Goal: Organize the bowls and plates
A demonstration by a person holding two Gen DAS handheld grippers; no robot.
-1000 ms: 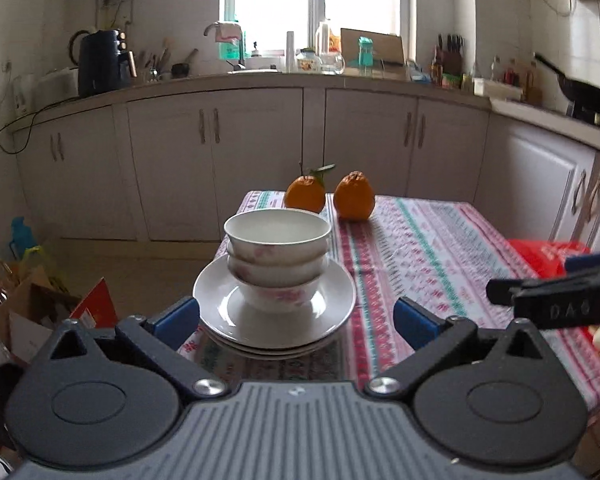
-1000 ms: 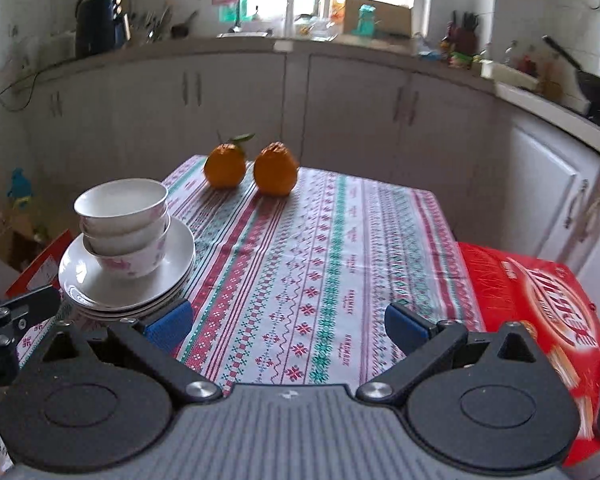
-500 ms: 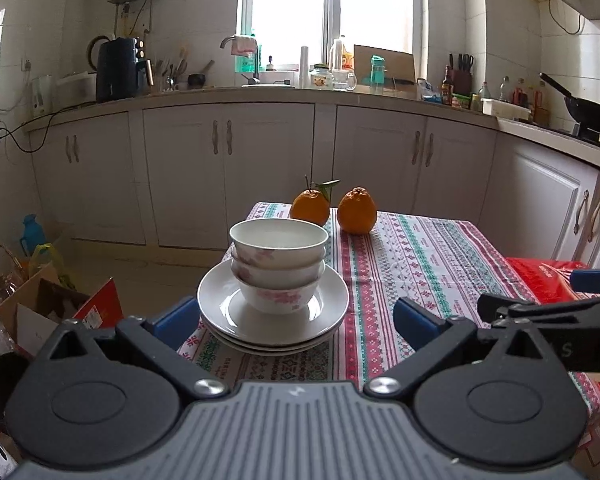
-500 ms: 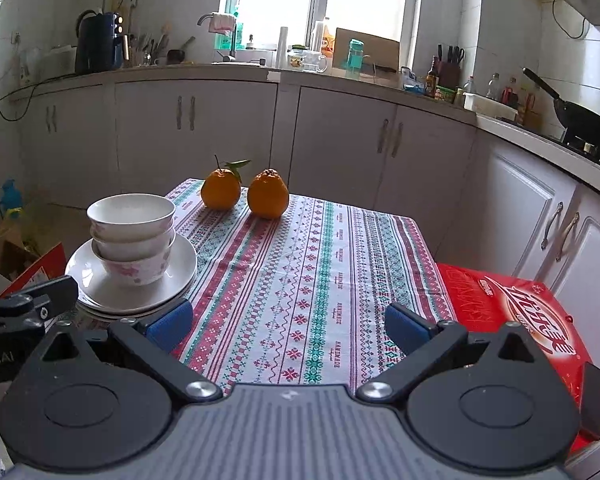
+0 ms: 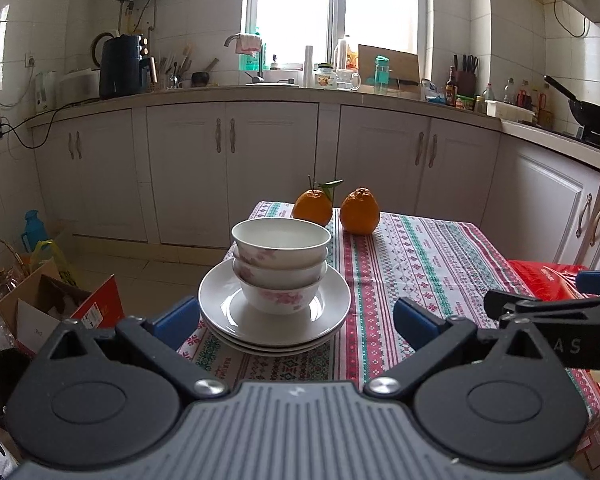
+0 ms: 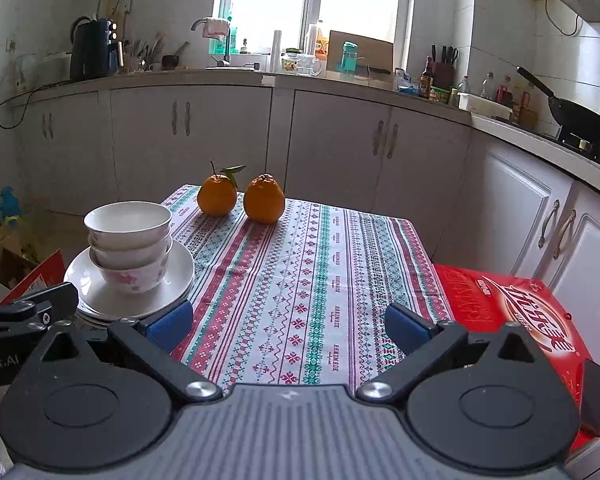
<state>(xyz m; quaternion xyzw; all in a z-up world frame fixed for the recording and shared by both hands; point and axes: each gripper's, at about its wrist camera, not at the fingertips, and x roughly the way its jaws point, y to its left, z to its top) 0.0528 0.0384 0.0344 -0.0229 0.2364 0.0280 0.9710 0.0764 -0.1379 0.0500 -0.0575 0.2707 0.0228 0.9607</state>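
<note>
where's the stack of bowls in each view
Left wrist: the stack of bowls sits centre frame on the plates, straight ahead between the open left tool fingers.
Right wrist: the stack is at the left, beyond the right tool.
Shared landmark: the two oranges at the table's far end.

The left claw [image 5: 296,320] was held level and pointed forward, its two blue-padded fingers [image 5: 176,319] spread wide apart with nothing between them. The right claw [image 6: 288,322] was posed the same way, level and forward-facing, its blue fingers [image 6: 406,325] likewise set wide and gripping nothing. The two were side by side and apart: the right claw's dark finger showed at the right edge of the left wrist view, and the left claw's dark finger showed at the left edge of the right wrist view.
</note>
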